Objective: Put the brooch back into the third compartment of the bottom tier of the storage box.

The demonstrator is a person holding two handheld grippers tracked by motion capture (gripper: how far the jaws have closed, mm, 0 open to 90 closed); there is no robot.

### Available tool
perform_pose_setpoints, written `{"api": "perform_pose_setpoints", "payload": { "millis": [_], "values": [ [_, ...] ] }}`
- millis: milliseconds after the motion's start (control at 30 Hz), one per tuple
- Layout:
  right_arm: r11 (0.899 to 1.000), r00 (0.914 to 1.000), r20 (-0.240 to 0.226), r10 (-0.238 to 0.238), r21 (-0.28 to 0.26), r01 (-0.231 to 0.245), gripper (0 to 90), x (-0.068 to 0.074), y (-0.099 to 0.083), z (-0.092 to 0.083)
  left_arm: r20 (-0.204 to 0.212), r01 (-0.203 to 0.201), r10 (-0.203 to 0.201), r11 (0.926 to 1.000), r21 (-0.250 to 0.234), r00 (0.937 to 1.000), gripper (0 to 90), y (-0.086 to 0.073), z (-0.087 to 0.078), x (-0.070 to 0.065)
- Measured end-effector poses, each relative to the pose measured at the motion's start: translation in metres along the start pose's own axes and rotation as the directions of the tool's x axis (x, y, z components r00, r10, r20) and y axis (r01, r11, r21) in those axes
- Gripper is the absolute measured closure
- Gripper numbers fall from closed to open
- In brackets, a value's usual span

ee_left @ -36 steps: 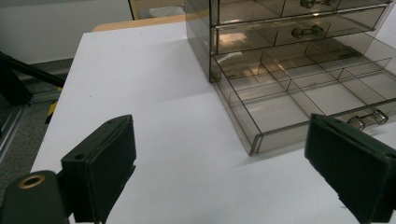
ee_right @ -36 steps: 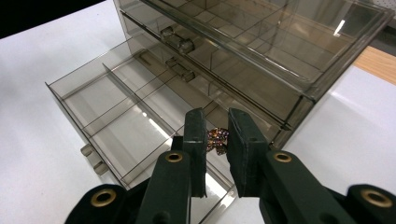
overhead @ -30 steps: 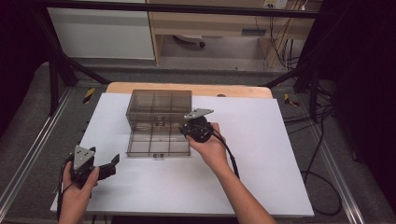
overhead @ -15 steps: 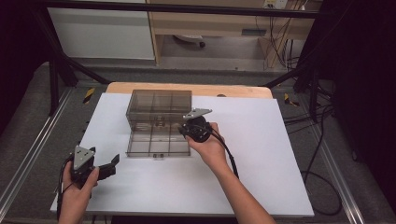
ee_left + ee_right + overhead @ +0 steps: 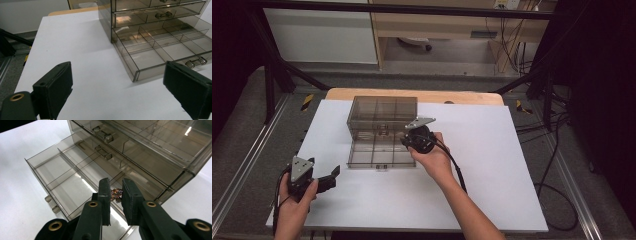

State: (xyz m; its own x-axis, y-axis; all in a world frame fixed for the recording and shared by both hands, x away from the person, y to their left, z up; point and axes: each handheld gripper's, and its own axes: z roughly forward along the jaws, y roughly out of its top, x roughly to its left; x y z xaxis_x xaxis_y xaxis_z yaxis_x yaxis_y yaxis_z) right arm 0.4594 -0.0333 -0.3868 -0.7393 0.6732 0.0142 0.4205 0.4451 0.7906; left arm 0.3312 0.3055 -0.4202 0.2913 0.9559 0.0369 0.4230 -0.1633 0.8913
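Observation:
A smoky clear drawer cabinet (image 5: 382, 111) stands at the back middle of the white table. Its bottom drawer (image 5: 379, 150) is pulled out, and thin walls divide the drawer (image 5: 67, 177) into several compartments. My right gripper (image 5: 407, 142) hovers over the drawer's right side. In the right gripper view, this gripper (image 5: 116, 191) is shut on a small sparkling jewelled piece (image 5: 115, 194), held just above a right-hand compartment. My left gripper (image 5: 329, 179) rests near the table's front left corner. It (image 5: 120, 87) is wide open with nothing between its pads and faces the drawer (image 5: 150, 50).
The white table top (image 5: 492, 165) has free room to the right and in front of the cabinet. A wooden edge (image 5: 462, 97) runs along the back. Metal rails (image 5: 242, 165) flank the table, and cables (image 5: 557, 150) lie on the floor at right.

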Motion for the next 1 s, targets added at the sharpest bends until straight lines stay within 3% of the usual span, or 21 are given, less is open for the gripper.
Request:
{"api": "perform_pose_setpoints", "payload": {
  "millis": [1000],
  "values": [
    [0.999, 0.9998, -0.013, -0.017, 0.039, 0.017, 77.4, 0.0034, -0.0033, 0.0088, 0.001, -0.005, 0.005, 0.9999, 0.011, 1.0, 9.1, -0.0007, 0.0007, 0.0001]
  ]
}}
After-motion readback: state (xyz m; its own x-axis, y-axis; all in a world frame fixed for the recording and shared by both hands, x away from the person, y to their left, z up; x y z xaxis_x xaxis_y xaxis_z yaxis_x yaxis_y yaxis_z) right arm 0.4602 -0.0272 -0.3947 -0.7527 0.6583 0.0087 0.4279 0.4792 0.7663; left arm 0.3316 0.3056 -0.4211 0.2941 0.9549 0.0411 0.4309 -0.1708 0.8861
